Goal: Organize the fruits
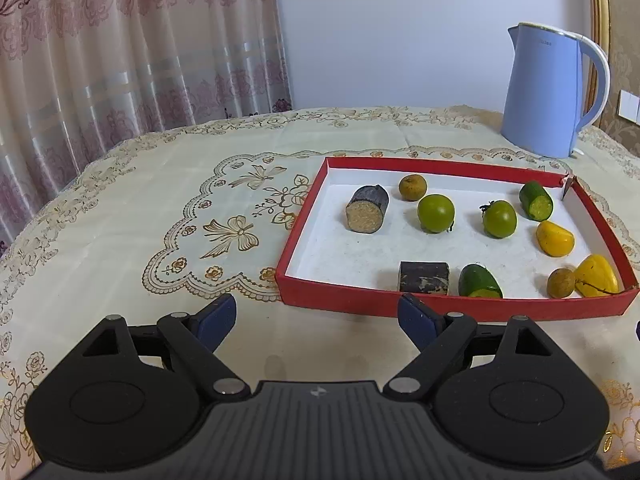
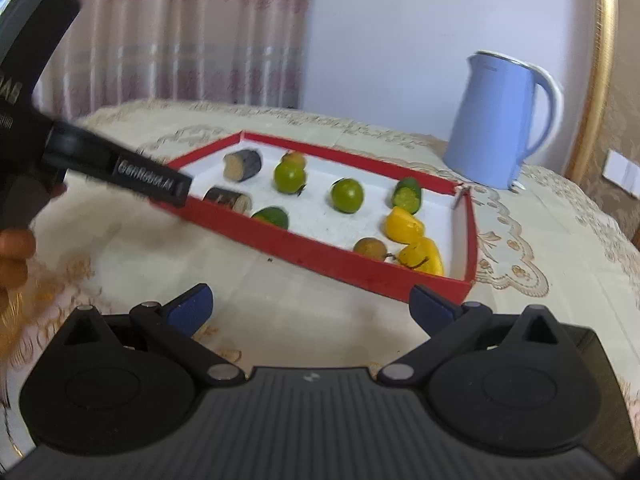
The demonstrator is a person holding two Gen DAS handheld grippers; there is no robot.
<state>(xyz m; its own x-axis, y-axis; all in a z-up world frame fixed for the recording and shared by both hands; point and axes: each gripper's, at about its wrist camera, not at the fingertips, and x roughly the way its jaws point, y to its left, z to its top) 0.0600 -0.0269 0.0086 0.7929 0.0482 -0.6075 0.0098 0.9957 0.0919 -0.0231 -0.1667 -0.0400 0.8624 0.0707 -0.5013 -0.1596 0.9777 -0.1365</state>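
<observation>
Nearest, the left gripper point(image 1: 316, 316) and the right gripper point(image 2: 312, 304) both hover over the tablecloth point(image 1: 140, 208) with fingers spread wide and nothing between them, just short of the near wall of the red tray point(image 1: 360, 300). All the fruits lie inside it: near row, a dark log piece point(image 1: 424, 277), a cucumber end point(image 1: 479, 281), a brown ball point(image 1: 561, 283) and a yellow wedge point(image 1: 597, 276); farther, a second log piece point(image 1: 367, 209), two green fruits point(image 1: 436, 213), another brown ball point(image 1: 412, 187). The layout suits either sorted or awaiting sorting. Any pick should descend vertically, clearing the wall, and pinch round fruits centrally. Far right stands a blue kettle point(image 1: 544, 92); its lettering is unreadable. The left tool's arm point(image 2: 152, 178) reads roughly "GenRobot.AI".
</observation>
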